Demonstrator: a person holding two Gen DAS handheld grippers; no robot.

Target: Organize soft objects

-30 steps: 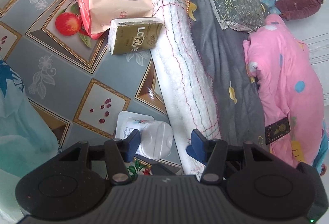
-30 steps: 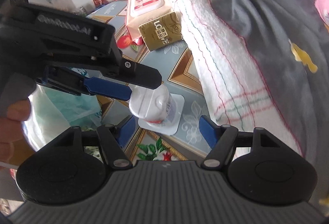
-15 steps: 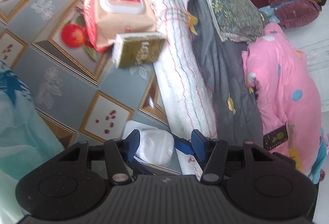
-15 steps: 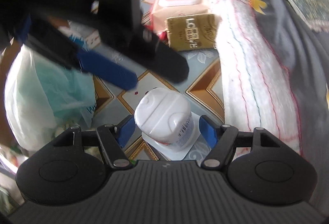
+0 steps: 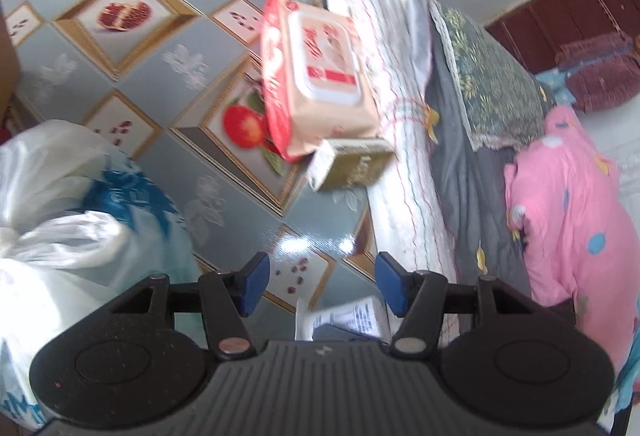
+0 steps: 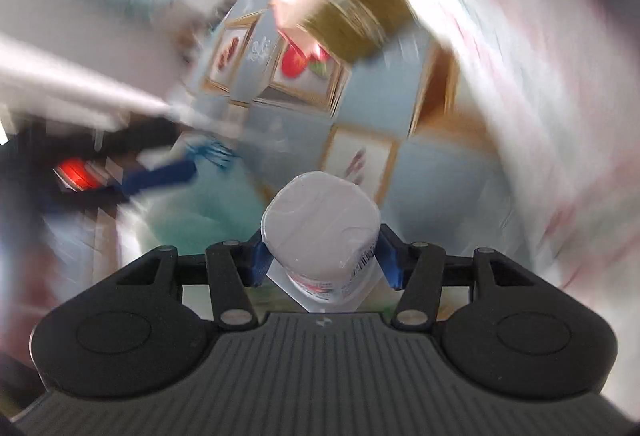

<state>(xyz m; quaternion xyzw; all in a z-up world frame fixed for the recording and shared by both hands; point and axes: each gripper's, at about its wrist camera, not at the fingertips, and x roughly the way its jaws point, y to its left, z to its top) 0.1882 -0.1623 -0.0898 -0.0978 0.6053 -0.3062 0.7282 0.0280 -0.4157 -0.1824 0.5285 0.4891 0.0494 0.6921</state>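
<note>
My right gripper (image 6: 322, 262) is shut on a white plastic cup (image 6: 320, 232) with a barcode label; the cup sits between the blue pads, and the right wrist view is heavily blurred by motion. My left gripper (image 5: 320, 278) is open and empty above the patterned tablecloth (image 5: 168, 75). The cup's edge shows just below its jaws in the left wrist view (image 5: 348, 316). A pink wet-wipes pack (image 5: 316, 75) and a gold tissue pack (image 5: 348, 163) lie ahead, against a rolled white towel (image 5: 404, 139).
A white and teal plastic bag (image 5: 68, 220) fills the left side. Grey bedding (image 5: 472, 163), a floral pillow (image 5: 492, 75) and a pink quilt (image 5: 568, 211) lie to the right of the towel. The left gripper's blue finger shows blurred in the right wrist view (image 6: 160, 175).
My right gripper has closed on the white cup and is moving fast with it. My left gripper has let the cup go, lifted and tilted back, so the cup has dropped below its jaws.
</note>
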